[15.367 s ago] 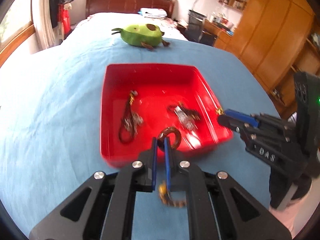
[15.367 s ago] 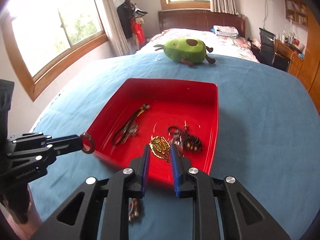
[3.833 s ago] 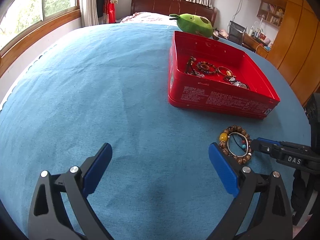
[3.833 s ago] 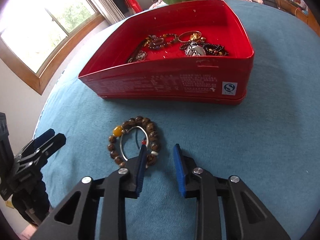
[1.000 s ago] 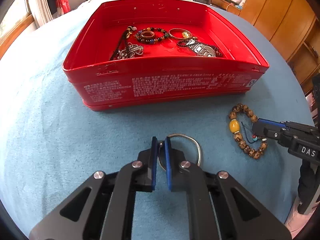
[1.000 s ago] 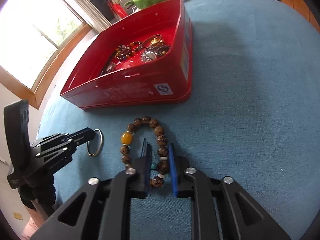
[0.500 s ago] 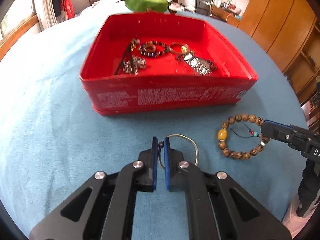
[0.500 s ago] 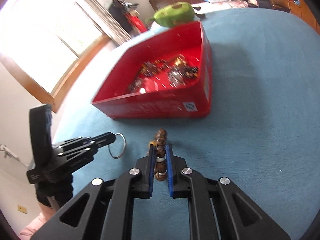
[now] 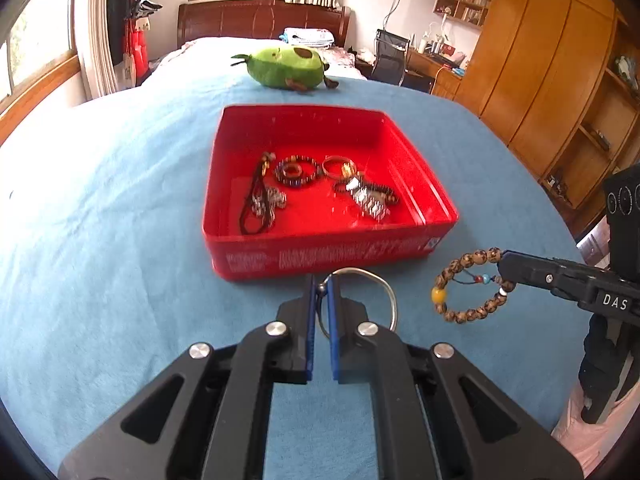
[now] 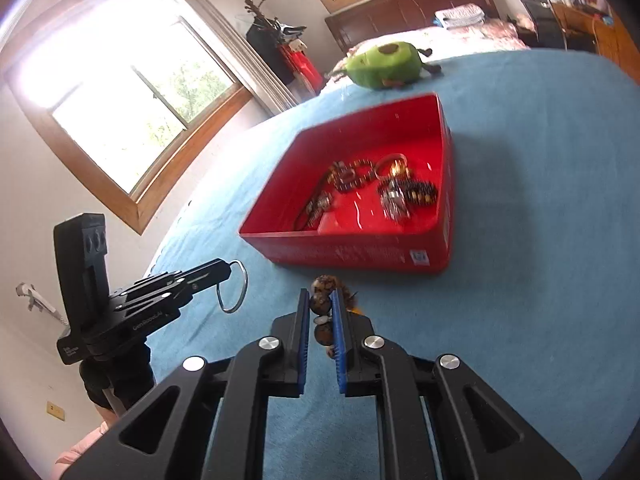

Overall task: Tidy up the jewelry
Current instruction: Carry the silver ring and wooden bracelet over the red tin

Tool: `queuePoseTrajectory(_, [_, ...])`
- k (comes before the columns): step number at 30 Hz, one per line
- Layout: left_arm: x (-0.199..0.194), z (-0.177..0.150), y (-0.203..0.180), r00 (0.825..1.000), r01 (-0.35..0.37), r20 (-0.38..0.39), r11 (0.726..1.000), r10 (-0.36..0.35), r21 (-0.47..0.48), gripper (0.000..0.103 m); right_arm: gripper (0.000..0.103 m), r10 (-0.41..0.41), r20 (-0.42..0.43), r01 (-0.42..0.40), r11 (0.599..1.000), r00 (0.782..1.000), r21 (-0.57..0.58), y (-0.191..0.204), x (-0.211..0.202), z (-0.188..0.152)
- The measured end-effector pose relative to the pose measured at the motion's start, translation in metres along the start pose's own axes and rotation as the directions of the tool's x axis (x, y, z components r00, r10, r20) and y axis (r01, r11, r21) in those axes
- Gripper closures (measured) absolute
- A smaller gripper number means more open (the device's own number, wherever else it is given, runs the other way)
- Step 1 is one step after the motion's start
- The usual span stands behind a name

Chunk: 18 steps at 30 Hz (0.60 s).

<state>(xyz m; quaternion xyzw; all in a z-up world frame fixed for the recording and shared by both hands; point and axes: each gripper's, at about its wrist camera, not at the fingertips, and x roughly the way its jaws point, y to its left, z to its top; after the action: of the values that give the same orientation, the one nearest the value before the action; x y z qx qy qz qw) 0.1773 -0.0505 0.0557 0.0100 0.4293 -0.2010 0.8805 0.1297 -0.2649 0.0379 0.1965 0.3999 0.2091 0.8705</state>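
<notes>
A red tin (image 9: 332,258) sits on the blue cloth with several pieces of jewelry (image 9: 316,184) inside; it also shows in the right wrist view (image 10: 360,254). My left gripper (image 9: 321,284) is shut on a silver bangle (image 9: 384,286) and holds it above the cloth, just before the tin's near wall. My right gripper (image 10: 321,300) is shut on a brown bead bracelet (image 10: 322,304), lifted off the cloth to the right of the tin's near corner. The bracelet (image 9: 466,286) hangs from the right gripper (image 9: 505,267) in the left wrist view. The bangle (image 10: 236,288) shows in the right wrist view.
A green avocado plush toy (image 9: 286,68) lies on the cloth beyond the tin. A window (image 10: 120,92) is at the left, wooden wardrobes (image 9: 540,80) at the right, a bed headboard (image 9: 260,20) at the back.
Both grippers have risen off the cloth, the left with the bangle and the right with the bead bracelet, and now look down into the tin from higher up.
</notes>
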Motion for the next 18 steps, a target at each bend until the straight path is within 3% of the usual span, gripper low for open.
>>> queuePoseTrajectory(9, [-0.008,0.057,0.005,0.997,-0.002,0.081,0.999,0.005,-0.036,0.099,0.092,-0.018,0.05,0.019,1.0,0.999,-0.021,0.014,0.001,0.068])
queuePoseTrajectory(18, [0.042,0.095,0.02,0.997,-0.027,0.066,0.996,0.033,-0.084,0.099,0.092,-0.051,0.029,0.052,0.999,0.998,-0.009,0.0,0.064,0.109])
